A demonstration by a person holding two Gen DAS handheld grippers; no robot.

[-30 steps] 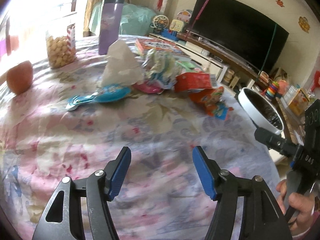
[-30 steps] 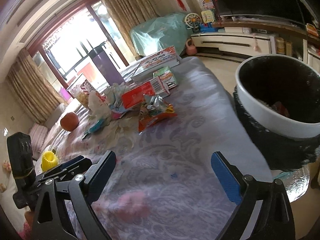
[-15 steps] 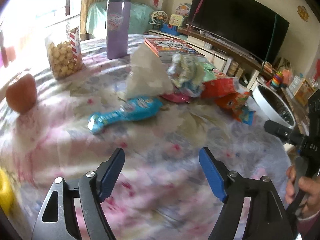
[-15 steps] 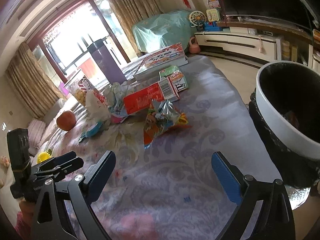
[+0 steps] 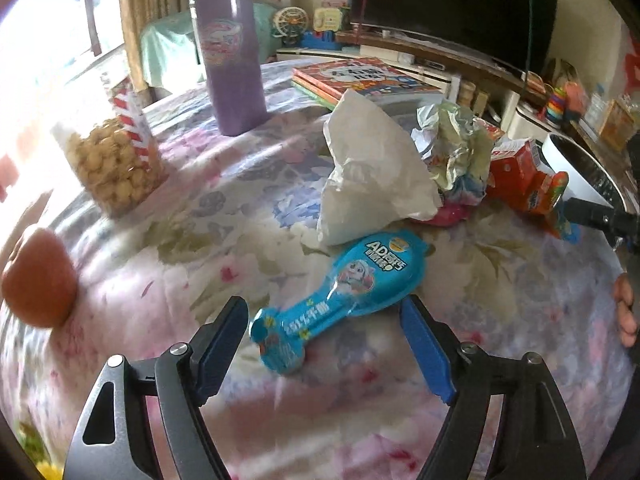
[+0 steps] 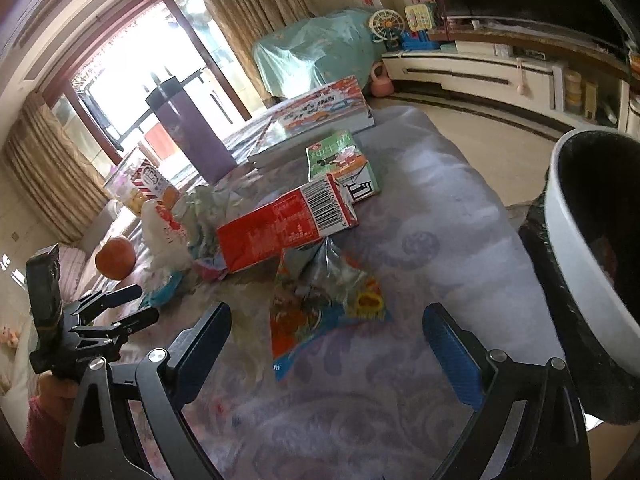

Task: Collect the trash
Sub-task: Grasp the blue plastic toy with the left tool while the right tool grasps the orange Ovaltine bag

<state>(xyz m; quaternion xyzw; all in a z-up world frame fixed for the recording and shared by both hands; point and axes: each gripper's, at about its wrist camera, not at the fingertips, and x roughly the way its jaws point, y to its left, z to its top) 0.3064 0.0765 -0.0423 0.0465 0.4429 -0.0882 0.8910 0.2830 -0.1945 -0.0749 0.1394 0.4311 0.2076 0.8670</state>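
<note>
A blue sweet wrapper [image 5: 340, 292] lies flat on the flowered tablecloth, between the open jaws of my left gripper [image 5: 322, 312]; the pads do not touch it. In the right wrist view a crumpled orange snack wrapper [image 6: 320, 300] lies between the wide-open jaws of my right gripper [image 6: 328, 316], also untouched. Behind these sit a white crumpled paper [image 5: 372, 176], a silvery foil wrapper [image 5: 460, 148] and a red carton [image 6: 280, 232]. The white-rimmed bin [image 6: 576, 280] with a black liner stands off the table's right edge.
A purple flask [image 5: 232, 52], a jar of popcorn [image 5: 116, 168], a red fruit [image 5: 38, 284], a stack of books [image 6: 320, 116] and a green carton [image 6: 344, 164] share the table. A TV and low cabinet line the far wall.
My left gripper has moved in over the blue wrapper, which now lies between its wider jaws. My right gripper has shifted away from the bin, up to the orange wrapper.
</note>
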